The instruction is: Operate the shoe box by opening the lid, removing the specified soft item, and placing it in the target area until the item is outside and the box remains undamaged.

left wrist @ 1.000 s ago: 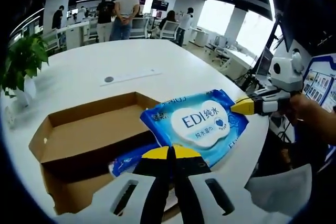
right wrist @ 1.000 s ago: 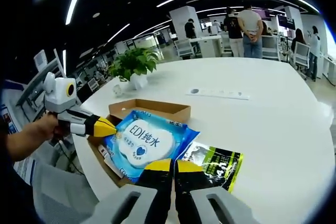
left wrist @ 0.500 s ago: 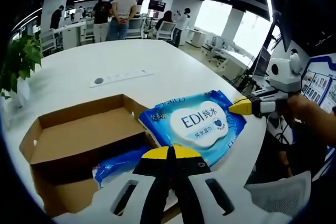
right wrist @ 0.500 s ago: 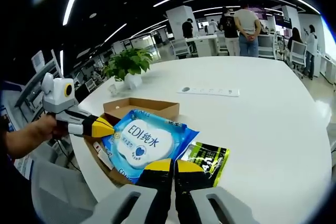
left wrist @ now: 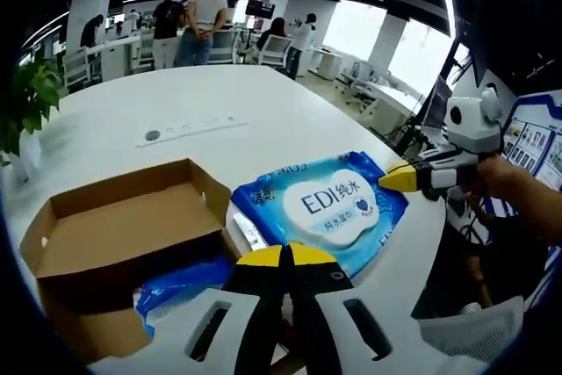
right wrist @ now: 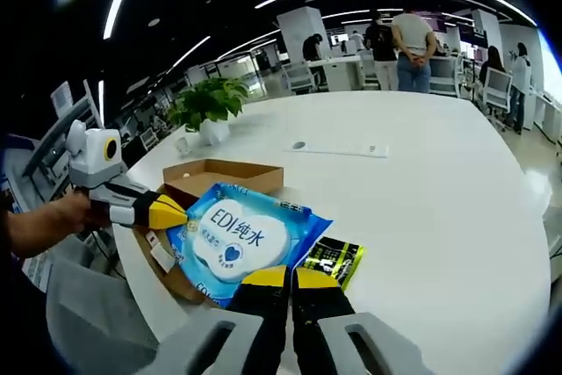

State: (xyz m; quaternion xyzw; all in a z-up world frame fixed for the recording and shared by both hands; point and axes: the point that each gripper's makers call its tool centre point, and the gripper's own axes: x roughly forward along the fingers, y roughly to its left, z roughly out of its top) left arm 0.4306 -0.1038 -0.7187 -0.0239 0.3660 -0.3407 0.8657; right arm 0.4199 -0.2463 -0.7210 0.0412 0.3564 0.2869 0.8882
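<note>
blue wet-wipes pack (left wrist: 325,211), labelled "edi", held stretched between the two grippers above the open cardboard shoe box (left wrist: 114,243), slightly past the box's near edge toward the white round table's (left wrist: 263,120) rim. left gripper (left wrist: 287,256) clenched on one edge of the pack, jaws pressed together in the left gripper view; seen from the other side (right wrist: 167,211), yellow tips pinching the pack's far edge. right gripper (right wrist: 291,277) likewise clamped on the opposite edge, and visible at the pack's corner (left wrist: 402,178) in the left gripper view.

likely light, soft and floppy: a plastic film pouch of moist tissues, sagging if held by one end, slick on the printed face. best taken by the crimped seam at either short end, where the film is doubled and gives a firm bite; squeezing the middle risks popping the resealable flap. held at both ends as now, stays flat and controlled.

more blue packaging (left wrist: 180,280) lying inside the box, partly hidden. dark green-and-black packet (right wrist: 335,260) on the table just beside the wipes pack, on the side away from the box. potted plant (right wrist: 207,107) beyond the box, well apart. people standing in the office far behind the table.
</note>
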